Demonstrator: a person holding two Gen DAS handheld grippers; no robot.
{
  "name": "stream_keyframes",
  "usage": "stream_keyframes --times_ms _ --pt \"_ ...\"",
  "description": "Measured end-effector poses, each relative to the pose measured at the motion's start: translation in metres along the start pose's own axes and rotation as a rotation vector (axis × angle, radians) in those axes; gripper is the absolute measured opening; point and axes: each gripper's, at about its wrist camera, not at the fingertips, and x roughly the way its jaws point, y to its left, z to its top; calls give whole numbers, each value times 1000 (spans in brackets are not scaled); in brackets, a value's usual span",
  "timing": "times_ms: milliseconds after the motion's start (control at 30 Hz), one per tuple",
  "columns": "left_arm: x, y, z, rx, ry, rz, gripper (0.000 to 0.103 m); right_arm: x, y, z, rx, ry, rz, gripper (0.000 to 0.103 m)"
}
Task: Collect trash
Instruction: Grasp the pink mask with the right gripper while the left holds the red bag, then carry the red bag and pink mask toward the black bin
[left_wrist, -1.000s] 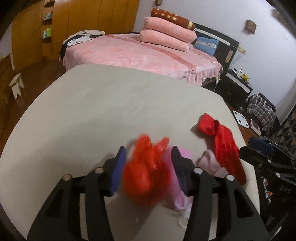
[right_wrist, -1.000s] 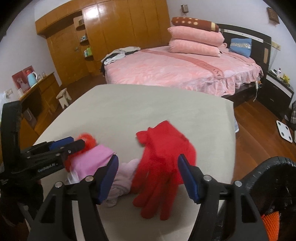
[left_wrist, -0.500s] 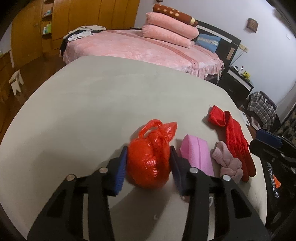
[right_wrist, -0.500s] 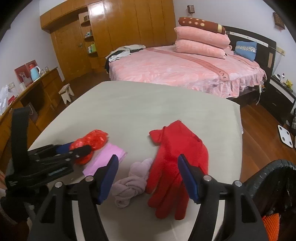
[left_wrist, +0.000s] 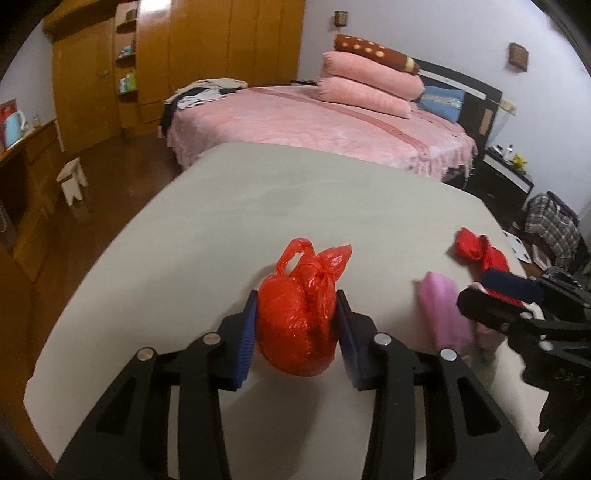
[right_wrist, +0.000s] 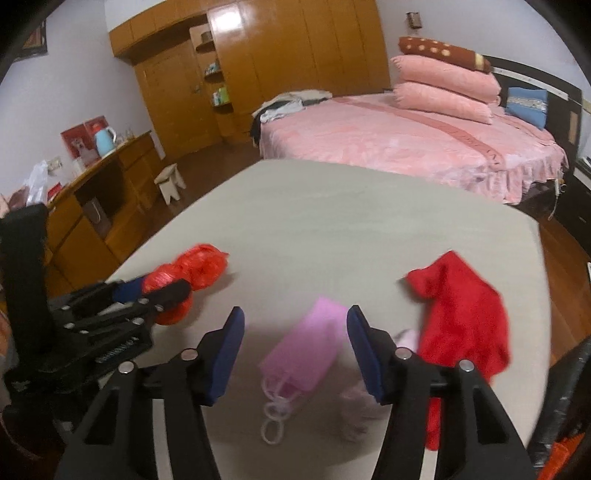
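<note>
Bag (left_wrist: 299, 325), red and knotted, sits pinched in my left gripper (left_wrist: 295, 332) near the bench's (left_wrist: 258, 214) front edge. My right gripper (right_wrist: 295, 350) hovers with jaws spread over the pink mask (right_wrist: 306, 354), glove (right_wrist: 465, 317) just beside, by the right edge.

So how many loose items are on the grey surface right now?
4: a red bag in the left gripper, a pink mask, a red glove, and a pale pink cloth, partly hidden.
</note>
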Motion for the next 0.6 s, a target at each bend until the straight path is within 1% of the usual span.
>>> stream_keyframes --times_ms 100,233,300,333,367,400,500,600 --pt "-1 10 -2 -10 1 15 38 15 5 -5 -2 35 -7 52" --pt "-2 17 -3 -22 -1 18 38 28 4 -15 -6 80 -56 52" --pt "-2 18 -3 -27 -5 16 38 29 6 -18 -24 79 -69 48" --pt "-2 18 -4 -29 -5 16 38 29 7 -19 -38 80 -74 45" --pt "-1 18 -3 -31 -5 14 38 29 9 -19 -50 78 -78 37" --pt "-1 16 -3 -33 -6 13 38 29 9 -20 -61 79 -83 24" --pt "-3 13 -2 -33 -8 13 38 27 6 -20 -51 78 -76 15" --pt "-8 9 0 -34 -10 8 38 17 0 -16 -21 56 -40 13"
